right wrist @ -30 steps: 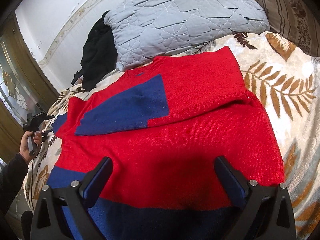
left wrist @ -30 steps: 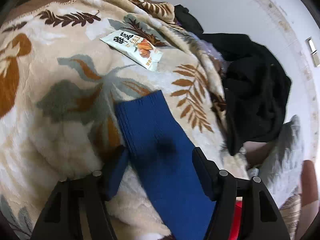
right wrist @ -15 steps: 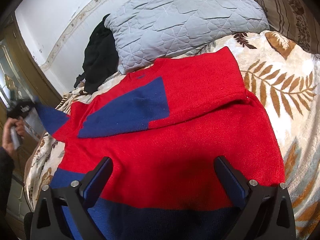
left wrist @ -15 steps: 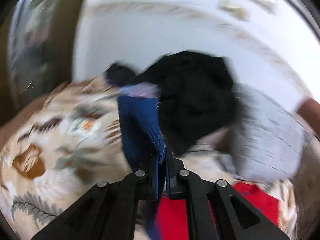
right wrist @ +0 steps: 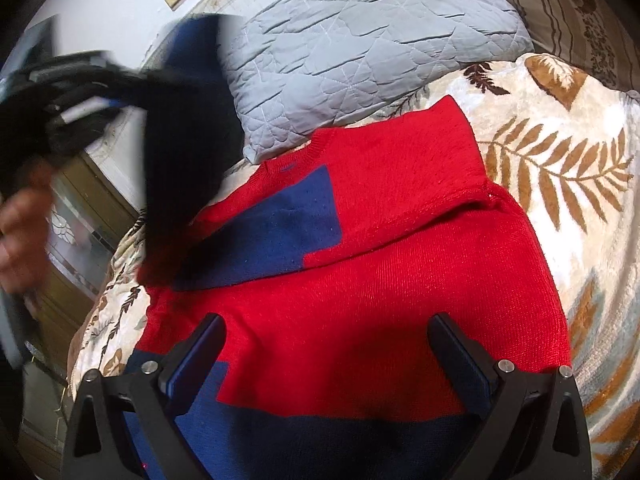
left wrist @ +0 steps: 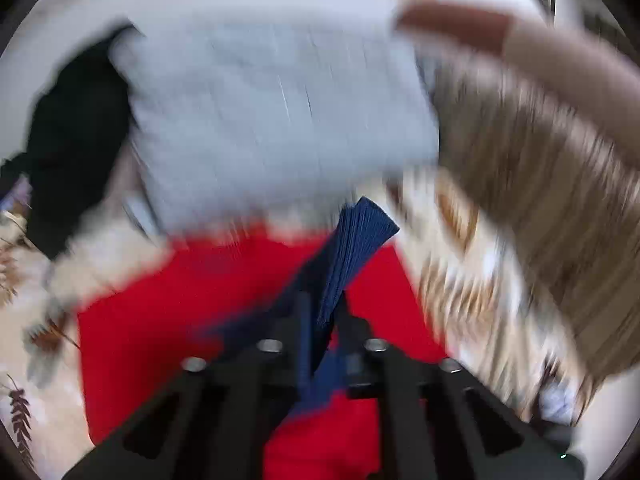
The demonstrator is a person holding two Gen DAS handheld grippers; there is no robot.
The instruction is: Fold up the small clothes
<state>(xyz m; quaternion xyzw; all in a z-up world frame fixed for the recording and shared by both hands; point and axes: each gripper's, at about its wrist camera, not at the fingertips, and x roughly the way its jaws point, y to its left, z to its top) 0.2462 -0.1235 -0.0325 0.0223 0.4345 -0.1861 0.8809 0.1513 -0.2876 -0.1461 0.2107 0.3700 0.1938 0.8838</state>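
A red sweater (right wrist: 400,280) with blue sleeve ends and a dark blue hem lies flat on the bed; its right sleeve is folded across the chest. My left gripper (left wrist: 324,312) is shut on the blue cuff (left wrist: 356,236) of the left sleeve and holds it lifted above the red body (left wrist: 180,312); this view is motion-blurred. In the right wrist view the left gripper (right wrist: 80,84) and the raised sleeve (right wrist: 180,152) show blurred at upper left. My right gripper (right wrist: 328,356) is open and empty, hovering over the sweater's lower part.
A grey quilted pillow (right wrist: 360,40) lies at the head of the bed, with black clothing (left wrist: 72,140) to its left. A leaf-patterned blanket (right wrist: 560,160) covers the bed. A striped brown pillow (left wrist: 540,200) is at the right.
My left gripper shut on the blue cuff, lifted it off the blanket and swung it right, over the red sweater. My right gripper has stayed open in place.
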